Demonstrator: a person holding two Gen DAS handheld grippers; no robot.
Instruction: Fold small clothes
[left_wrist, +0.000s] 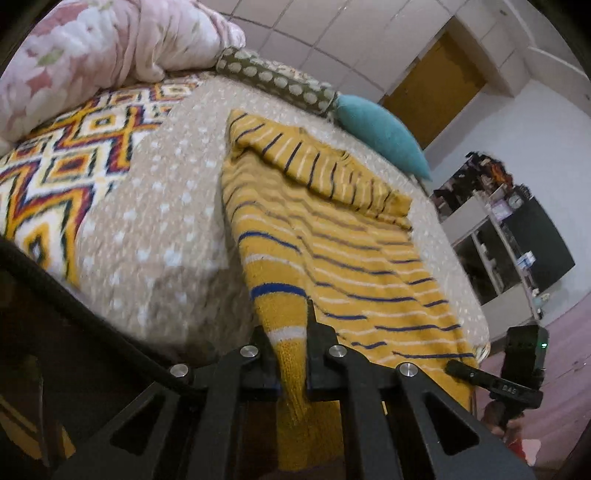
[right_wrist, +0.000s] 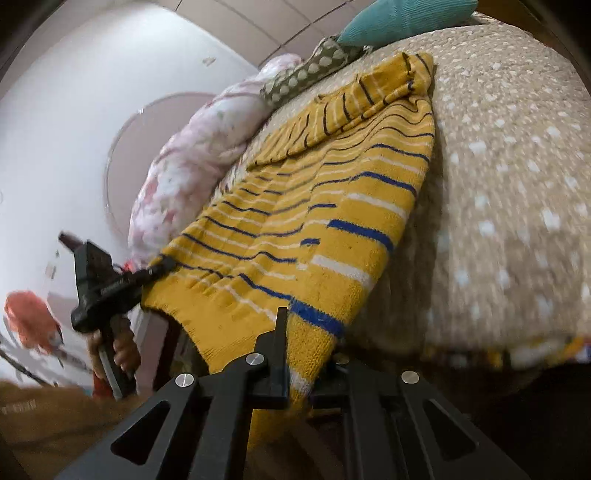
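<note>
Yellow knit sweater (left_wrist: 332, 251) with blue and white stripes, spread lengthwise on the bed (left_wrist: 155, 229), hem end hanging toward the near edge, sleeves already folded across the far end by the collar. Thick, soft knit — slightly wrinkled, stripes wavy where the cloth is pulled.

Left claw (left_wrist: 290, 354) clamped on one hem corner, fabric pinched between the jaws and lifted off the spotted beige bedspread. Right claw (right_wrist: 295, 354) clamped on the other hem corner, cloth bunched between the jaws too. In each view, the other claw visible at the opposite corner, gripped by a hand (right_wrist: 122, 354).

Step in hand, by judgement: raising the hem to fold the body in half toward the collar. Next move calls for carrying both corners forward together, level and taut, then laying the hem over the folded sleeves — uneven travel would likely skew the fold.

Beyond the sweater: teal cushion (left_wrist: 384, 136), dotted olive bolster (left_wrist: 277, 81), pink floral quilt (left_wrist: 110, 48), a patterned blanket (left_wrist: 59, 170) to one side.
</note>
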